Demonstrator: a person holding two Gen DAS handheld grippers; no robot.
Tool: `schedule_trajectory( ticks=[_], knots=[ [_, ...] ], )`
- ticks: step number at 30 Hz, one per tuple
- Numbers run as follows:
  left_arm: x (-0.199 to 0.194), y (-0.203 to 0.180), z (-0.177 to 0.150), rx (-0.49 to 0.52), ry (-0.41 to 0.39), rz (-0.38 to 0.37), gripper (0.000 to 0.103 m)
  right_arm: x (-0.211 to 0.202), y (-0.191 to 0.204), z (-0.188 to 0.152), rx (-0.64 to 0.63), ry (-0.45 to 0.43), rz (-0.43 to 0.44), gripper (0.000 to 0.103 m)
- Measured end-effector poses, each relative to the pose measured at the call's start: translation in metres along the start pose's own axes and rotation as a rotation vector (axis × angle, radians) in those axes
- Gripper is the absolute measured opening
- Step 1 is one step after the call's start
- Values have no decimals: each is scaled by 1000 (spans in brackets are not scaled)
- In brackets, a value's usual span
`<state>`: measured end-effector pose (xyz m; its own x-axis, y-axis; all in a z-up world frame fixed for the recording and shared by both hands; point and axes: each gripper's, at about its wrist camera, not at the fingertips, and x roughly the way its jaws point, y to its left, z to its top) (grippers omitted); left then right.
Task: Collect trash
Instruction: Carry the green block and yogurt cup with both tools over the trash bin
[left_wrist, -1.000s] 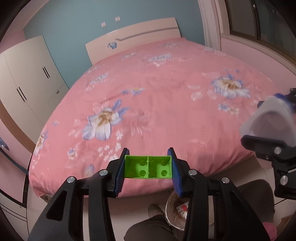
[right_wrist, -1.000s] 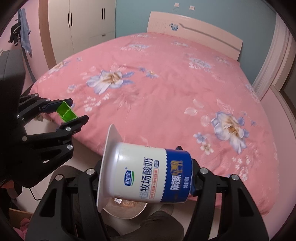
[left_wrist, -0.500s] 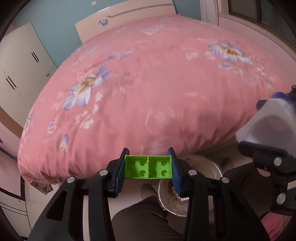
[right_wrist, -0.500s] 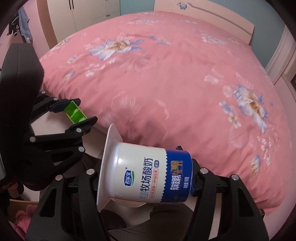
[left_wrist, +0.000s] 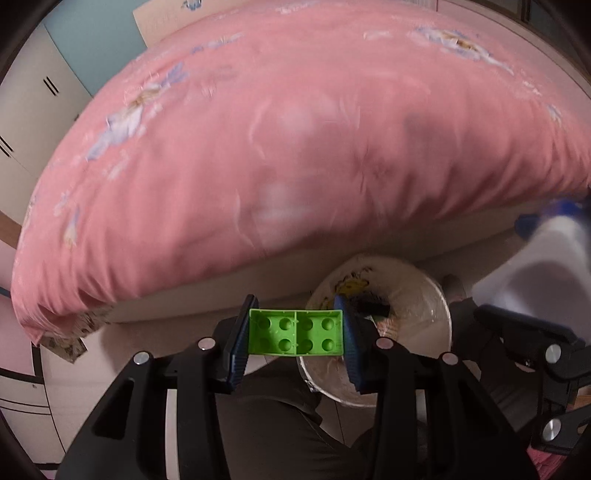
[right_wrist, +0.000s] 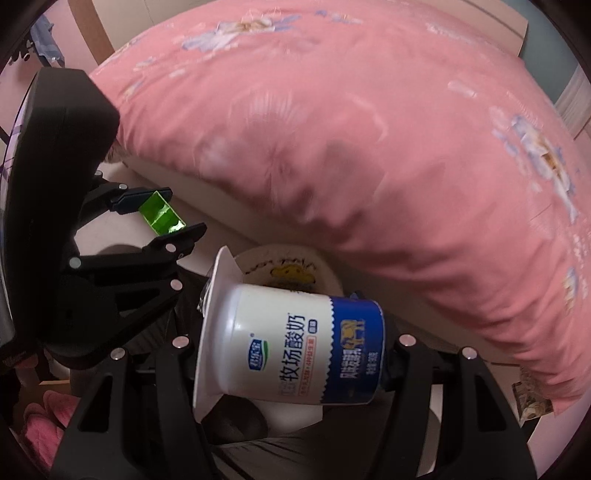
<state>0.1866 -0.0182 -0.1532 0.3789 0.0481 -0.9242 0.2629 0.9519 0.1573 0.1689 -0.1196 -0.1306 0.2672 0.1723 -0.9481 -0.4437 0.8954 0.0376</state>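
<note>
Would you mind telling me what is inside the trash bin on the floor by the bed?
The trash bin has a clear liner and some dark scraps near its middle. The left tongs, holding the green brick, cover its near side, so the rest is unseen.

Both claws have tipped downward and come in over the bin (left_wrist: 424, 295). It showed only as a sliver near the bottom edge a second ago; now most of its rim lies open beneath the left claw (left_wrist: 295, 334) and behind the cup (right_wrist: 291, 350). The bed (left_wrist: 295, 129) has slid up the views, headboard nearly gone.
</note>
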Motion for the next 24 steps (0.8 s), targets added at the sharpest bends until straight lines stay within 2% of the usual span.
schedule_trajectory(
  ticks=[24],
  knots=[
    [104, -23, -34, 46, 249, -51, 45, 112, -9, -24, 54, 217, 85, 63]
  ],
)
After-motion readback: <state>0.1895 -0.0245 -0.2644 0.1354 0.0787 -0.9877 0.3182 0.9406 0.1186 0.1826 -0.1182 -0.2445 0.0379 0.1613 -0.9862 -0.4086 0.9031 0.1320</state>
